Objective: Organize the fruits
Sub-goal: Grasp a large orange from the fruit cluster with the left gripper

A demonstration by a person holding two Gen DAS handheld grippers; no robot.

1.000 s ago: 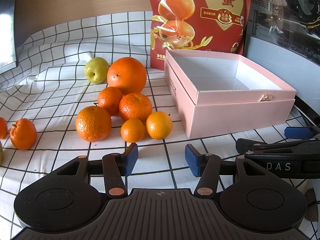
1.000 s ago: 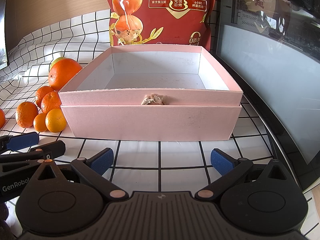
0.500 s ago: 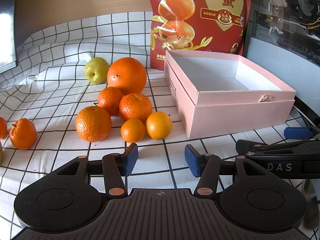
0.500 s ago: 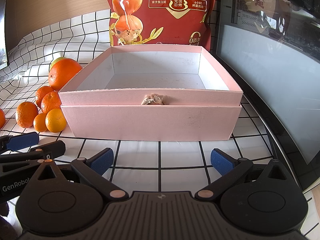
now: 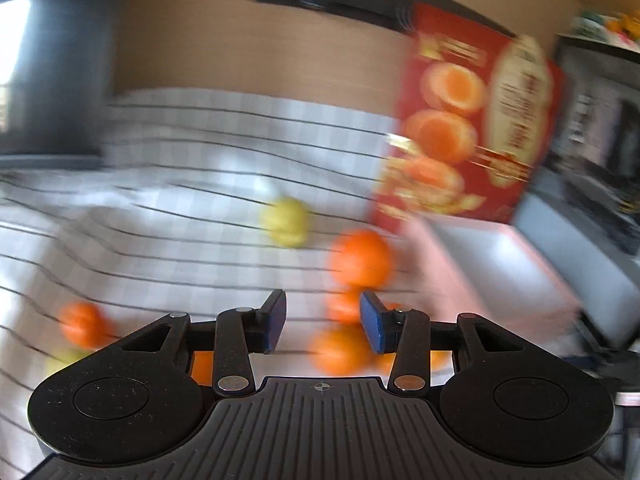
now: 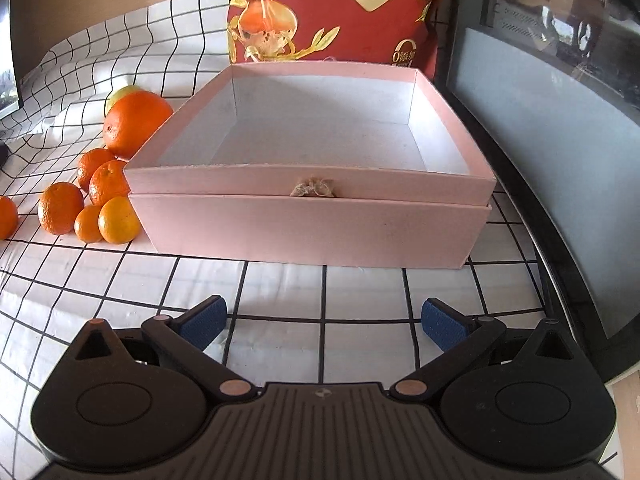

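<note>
Right wrist view gives the sharp picture: the right claw (image 6: 323, 316) hangs just above the checked cloth (image 6: 280, 292) on the surface, its blue pads spread wide with nothing between them. Straight ahead of it sits the pink box (image 6: 312, 224), open at the top and with nothing in it. Behind the box stands a red snack bag (image 6: 340, 12). To the left of the box the fruit lies in a loose cluster: a large orange (image 6: 134, 124) at the back, with a yellow-green fruit (image 6: 120, 92) peeking out behind it, then five smaller oranges (image 6: 60, 208) nearer the camera, the nearest of them just beside the box wall. One more orange fruit shows at the left edge.

Left wrist view is badly smeared by motion. The left claw (image 5: 322, 322) is up off the cloth and its jaws are closing, with a narrow gap left between the pads; nothing sits between them, the blurred oranges lying on the cloth beyond and below. The yellow-green fruit and the large orange show farther back, the pink box to the right.
</note>
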